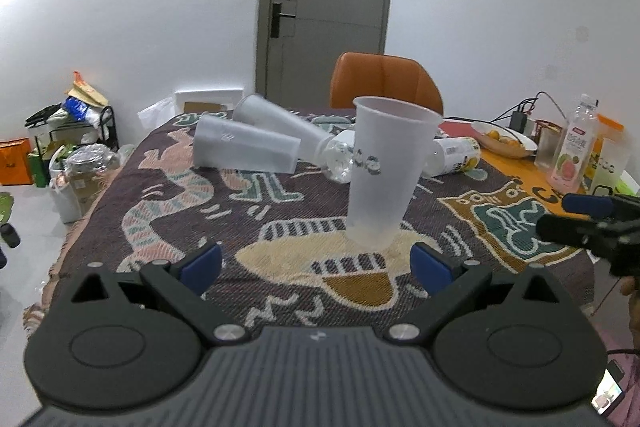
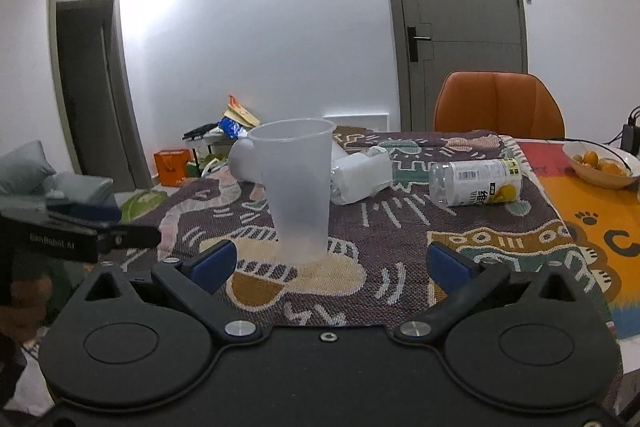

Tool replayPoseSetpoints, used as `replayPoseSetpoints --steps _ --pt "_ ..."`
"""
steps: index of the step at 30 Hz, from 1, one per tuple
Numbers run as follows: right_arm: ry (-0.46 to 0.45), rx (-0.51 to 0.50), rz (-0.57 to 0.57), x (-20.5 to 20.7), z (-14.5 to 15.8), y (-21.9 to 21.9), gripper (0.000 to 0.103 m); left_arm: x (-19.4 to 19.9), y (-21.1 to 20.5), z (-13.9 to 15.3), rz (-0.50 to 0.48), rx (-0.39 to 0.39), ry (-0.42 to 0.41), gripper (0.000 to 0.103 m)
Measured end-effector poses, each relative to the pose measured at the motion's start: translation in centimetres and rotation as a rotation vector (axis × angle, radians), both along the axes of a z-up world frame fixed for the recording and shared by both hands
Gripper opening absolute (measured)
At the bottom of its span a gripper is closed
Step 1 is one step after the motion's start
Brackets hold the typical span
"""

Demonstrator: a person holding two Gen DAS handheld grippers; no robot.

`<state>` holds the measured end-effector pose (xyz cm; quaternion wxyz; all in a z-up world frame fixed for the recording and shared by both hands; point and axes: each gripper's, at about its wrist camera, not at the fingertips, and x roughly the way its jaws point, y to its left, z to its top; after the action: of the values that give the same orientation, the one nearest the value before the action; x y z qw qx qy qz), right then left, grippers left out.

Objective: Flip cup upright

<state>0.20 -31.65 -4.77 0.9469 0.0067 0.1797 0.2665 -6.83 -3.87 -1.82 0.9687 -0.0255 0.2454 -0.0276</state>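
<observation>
A translucent plastic cup (image 1: pixel 382 171) stands upright on the patterned tablecloth (image 1: pixel 256 227), mouth up; it also shows in the right wrist view (image 2: pixel 298 187). My left gripper (image 1: pixel 316 265) is open and empty, just short of the cup's base. My right gripper (image 2: pixel 332 261) is open and empty, with the cup just ahead between its fingers, nearer the left one. Two more translucent cups (image 1: pixel 248 147) lie on their sides farther back. The right gripper's tip shows at the right edge of the left wrist view (image 1: pixel 588 219).
A clear bottle (image 1: pixel 340 159) and a labelled bottle (image 2: pixel 476 181) lie on the cloth behind the cup. A bowl of oranges (image 2: pixel 600 163), a pink drink bottle (image 1: pixel 570 151) and cables sit at the right. An orange chair (image 1: pixel 384 83) stands behind the table.
</observation>
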Motion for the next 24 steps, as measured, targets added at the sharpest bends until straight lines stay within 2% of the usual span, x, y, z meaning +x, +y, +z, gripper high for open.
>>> replayPoseSetpoints --steps 24 --pt "0.015 0.015 -0.014 0.23 0.04 -0.4 0.103 0.01 0.44 -0.25 0.014 -0.002 0.006 0.1"
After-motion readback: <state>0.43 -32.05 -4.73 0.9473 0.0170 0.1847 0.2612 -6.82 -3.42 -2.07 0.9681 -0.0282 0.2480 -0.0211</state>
